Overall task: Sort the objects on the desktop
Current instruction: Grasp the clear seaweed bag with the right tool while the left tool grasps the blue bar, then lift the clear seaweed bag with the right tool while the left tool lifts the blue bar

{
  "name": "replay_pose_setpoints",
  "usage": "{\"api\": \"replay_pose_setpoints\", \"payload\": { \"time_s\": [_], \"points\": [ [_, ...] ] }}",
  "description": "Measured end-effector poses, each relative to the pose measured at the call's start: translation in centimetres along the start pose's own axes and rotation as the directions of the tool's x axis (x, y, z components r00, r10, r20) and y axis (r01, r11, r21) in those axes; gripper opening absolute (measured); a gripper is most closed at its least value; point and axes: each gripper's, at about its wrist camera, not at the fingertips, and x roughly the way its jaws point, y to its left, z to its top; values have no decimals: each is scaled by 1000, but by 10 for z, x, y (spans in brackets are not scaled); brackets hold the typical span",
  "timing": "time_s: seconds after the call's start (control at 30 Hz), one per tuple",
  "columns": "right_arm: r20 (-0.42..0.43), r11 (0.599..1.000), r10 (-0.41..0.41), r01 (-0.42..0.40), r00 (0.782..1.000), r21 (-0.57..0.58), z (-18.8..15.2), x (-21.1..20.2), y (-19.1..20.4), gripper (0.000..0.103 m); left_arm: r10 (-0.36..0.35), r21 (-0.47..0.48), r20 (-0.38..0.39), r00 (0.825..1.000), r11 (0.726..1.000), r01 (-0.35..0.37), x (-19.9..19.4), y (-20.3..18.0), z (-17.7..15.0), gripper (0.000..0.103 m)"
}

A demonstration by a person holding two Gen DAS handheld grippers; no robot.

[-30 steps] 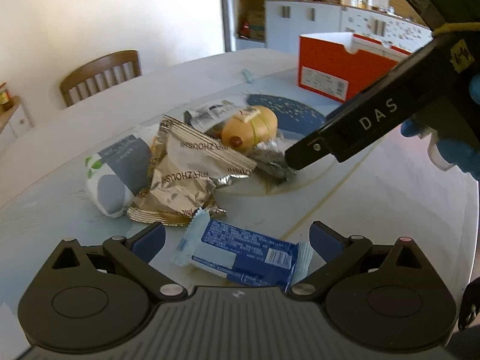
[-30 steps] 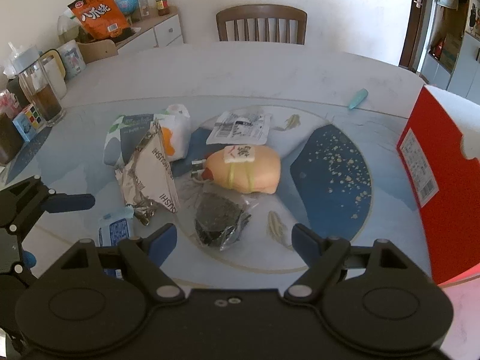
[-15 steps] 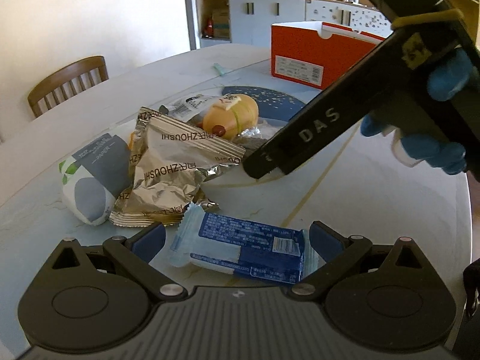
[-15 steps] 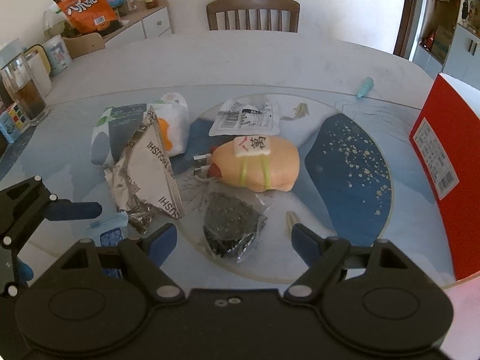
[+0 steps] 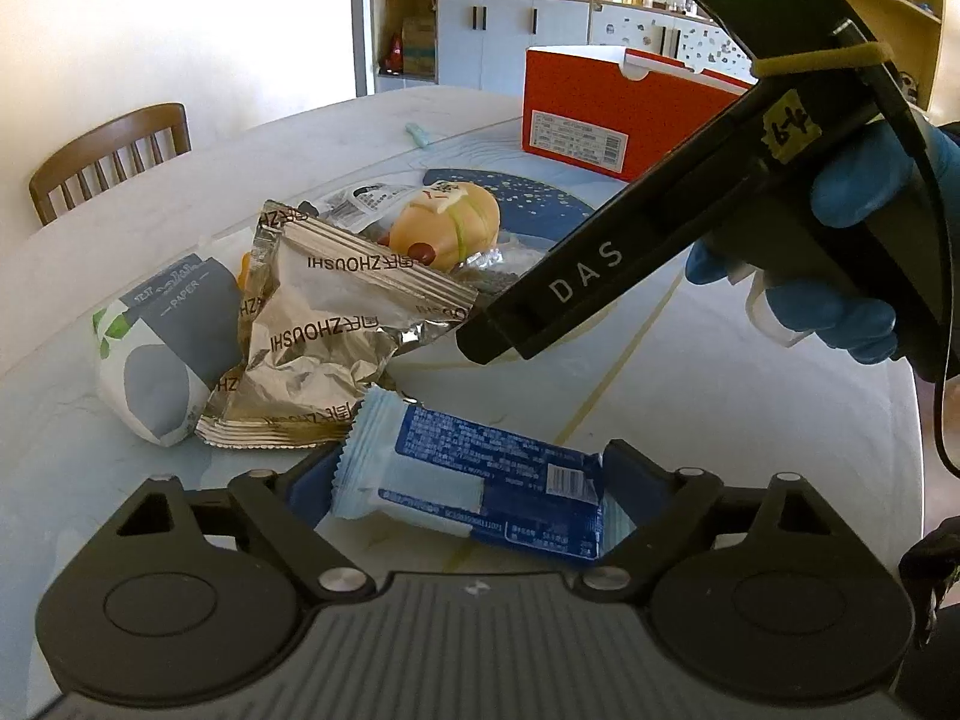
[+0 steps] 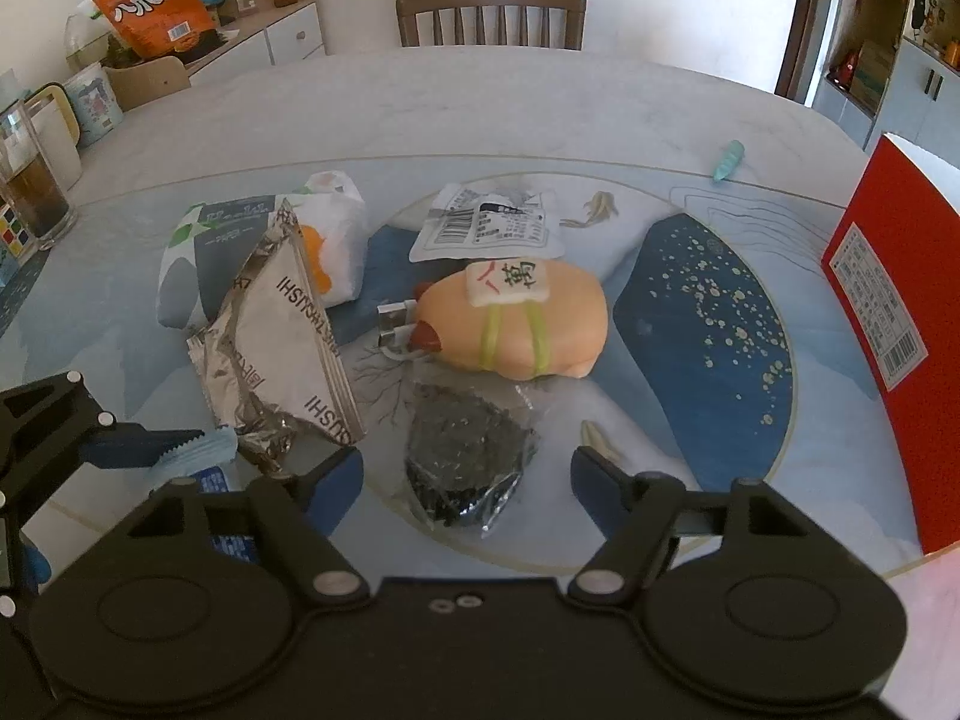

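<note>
Both claws have just been narrowing yet remain unclenched: the left claw (image 5: pixel 474 480) brackets a light, crinkly blue-and-white plastic snack packet (image 5: pixel 480 480), best pinched across its flat middle, while the right claw (image 6: pixel 467 471) straddles a soft clear bag of dark flakes (image 6: pixel 468 450).

The snack wrapper (image 5: pixel 480 480) is laid flat on the table (image 5: pixel 720 420) near its front edge, btw. the jaws of the left gripper (image 5: pixel 465 489). Just behind it, the foil bag (image 5: pixel 324 324) is leaned on the paper pack (image 5: pixel 162 348), which is at its left. Toward the centre, the seaweed packet (image 6: pixel 468 456) is placed before the plush toy (image 6: pixel 516 318); the label pouch (image 6: pixel 489 228) is found behind. The box (image 6: pixel 894 300) is set at the right edge.
</note>
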Motion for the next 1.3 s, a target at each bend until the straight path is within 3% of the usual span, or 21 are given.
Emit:
{"api": "replay_pose_setpoints", "payload": {
  "time_s": [0.03,0.07,0.27,0.47,0.87,1.3],
  "points": [
    [-4,1000,-1,1,1000,-1,0,0,0,63,-4,-3,-2,1000,1000,4,0,0,0,89],
    [-8,1000,-6,6,1000,-4,0,1,1,59,-7,-6,-2,1000,1000,7,0,0,0,87],
    [-7,1000,-13,13,1000,-12,1,0,2,47,-8,-29,-5,1000,1000,8,-1,1,3,75],
    [-9,1000,-9,9,1000,-14,-1,-2,2,38,-22,-79,-13,1000,997,20,-3,0,4,73],
    [-9,1000,11,-11,1000,-20,-11,-18,-8,36,-10,-162,-9,1000,987,9,-17,-5,10,73],
    [43,999,40,-38,998,-32,-12,-68,-23,36,19,-213,35,999,977,-11,-40,-18,34,73]
  ]
}}
